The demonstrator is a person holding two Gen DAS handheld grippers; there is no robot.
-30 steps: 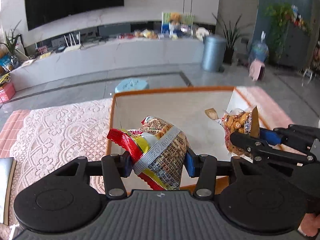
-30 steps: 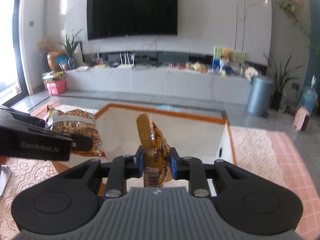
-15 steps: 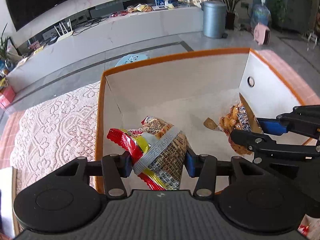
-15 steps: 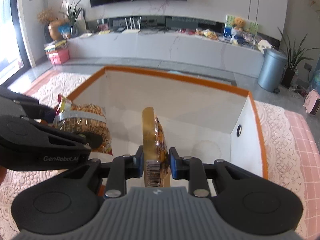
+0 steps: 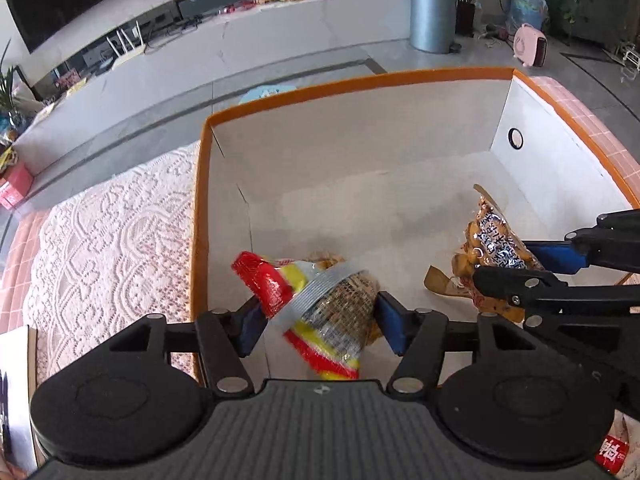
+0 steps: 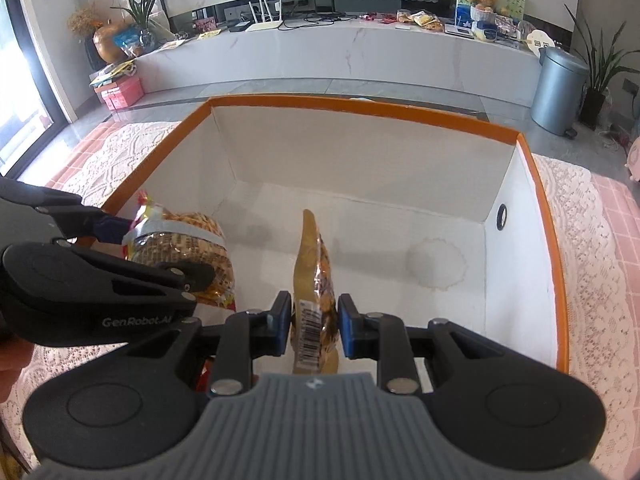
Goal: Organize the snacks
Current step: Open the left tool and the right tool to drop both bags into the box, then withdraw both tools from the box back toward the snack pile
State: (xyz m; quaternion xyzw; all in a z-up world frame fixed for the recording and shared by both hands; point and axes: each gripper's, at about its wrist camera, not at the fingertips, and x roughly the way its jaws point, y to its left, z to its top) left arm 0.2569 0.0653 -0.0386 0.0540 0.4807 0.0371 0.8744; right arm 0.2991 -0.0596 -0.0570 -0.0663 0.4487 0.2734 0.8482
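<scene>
A white box with an orange rim [image 5: 360, 84] [image 6: 360, 110] stands on a lace cloth. My left gripper [image 5: 320, 328] [image 6: 160, 250] hangs inside the box by its left wall. Its jaws are opening, and the red, yellow and silver snack packet [image 5: 320, 312] [image 6: 188, 240] sits loose and tilted between the blue pads. My right gripper [image 6: 313, 324] [image 5: 504, 264] is shut on a golden snack packet [image 6: 312, 264] [image 5: 488, 240] with a barcode. It holds that packet upright over the box floor, right of the left gripper.
White lace cloth [image 5: 112, 248] over a pink tiled mat [image 6: 624, 216] surrounds the box. A stain [image 6: 436, 264] marks the box floor at right. A grey bin [image 5: 432, 16] and a long white console [image 6: 360, 52] stand on the far side. Another red packet [image 5: 612, 452] shows at the lower right.
Both grippers have sunk into the box with their packets. The left jaws have spread apart and the red and yellow packet has tipped and slipped lower. The right grip is unchanged.
</scene>
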